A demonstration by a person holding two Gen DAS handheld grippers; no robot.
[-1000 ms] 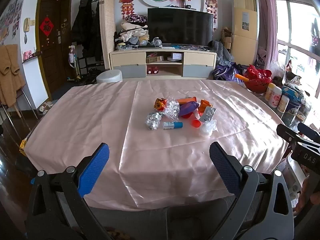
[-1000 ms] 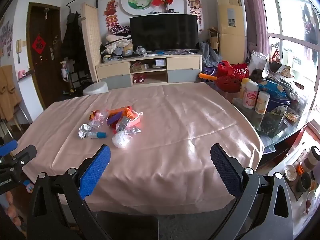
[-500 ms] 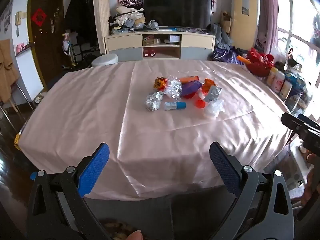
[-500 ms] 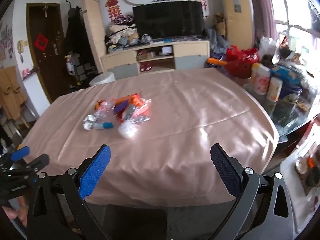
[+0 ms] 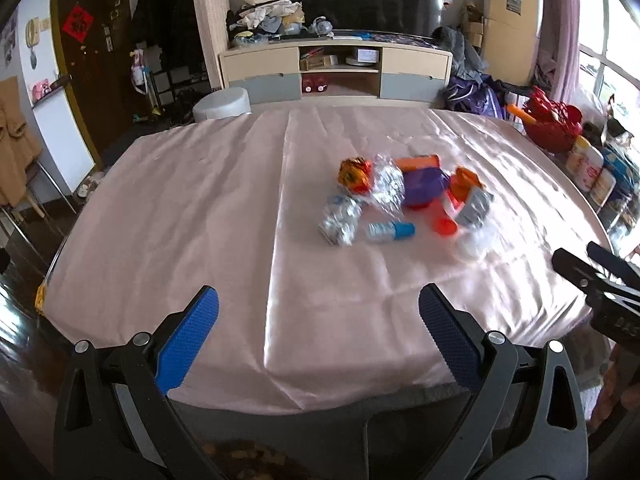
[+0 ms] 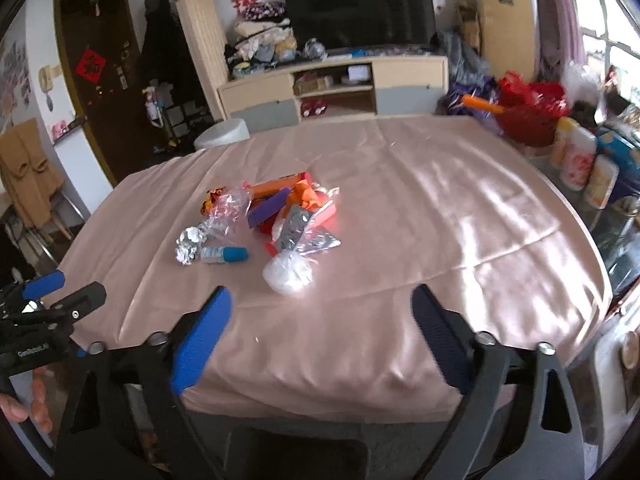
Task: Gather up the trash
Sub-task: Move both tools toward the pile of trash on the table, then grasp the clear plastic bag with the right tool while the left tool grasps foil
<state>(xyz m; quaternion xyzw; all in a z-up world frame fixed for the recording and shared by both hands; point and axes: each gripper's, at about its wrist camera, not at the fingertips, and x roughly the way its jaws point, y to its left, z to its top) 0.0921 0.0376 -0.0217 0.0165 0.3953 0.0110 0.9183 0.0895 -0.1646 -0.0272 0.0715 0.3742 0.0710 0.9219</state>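
Note:
A pile of trash (image 5: 408,204) lies mid-table on a pink tablecloth (image 5: 200,220): crumpled foil (image 5: 340,222), a small blue-capped bottle (image 5: 390,232), a purple wrapper (image 5: 424,188), orange wrappers and a white plastic wad (image 6: 288,274). The pile also shows in the right wrist view (image 6: 276,220). My left gripper (image 5: 318,320) is open and empty above the table's near edge. My right gripper (image 6: 320,320) is open and empty, just short of the white wad. Each gripper shows at the edge of the other's view.
A TV cabinet (image 5: 336,72) stands behind the table, a white stool (image 5: 222,104) at the far left edge. A red basket (image 5: 554,126) and bottles and tins (image 5: 592,168) crowd the right side. A dark door (image 5: 92,64) is at the left.
Both grippers have risen and moved forward over the table's near edge, toward the trash pile. Both stay open and empty.

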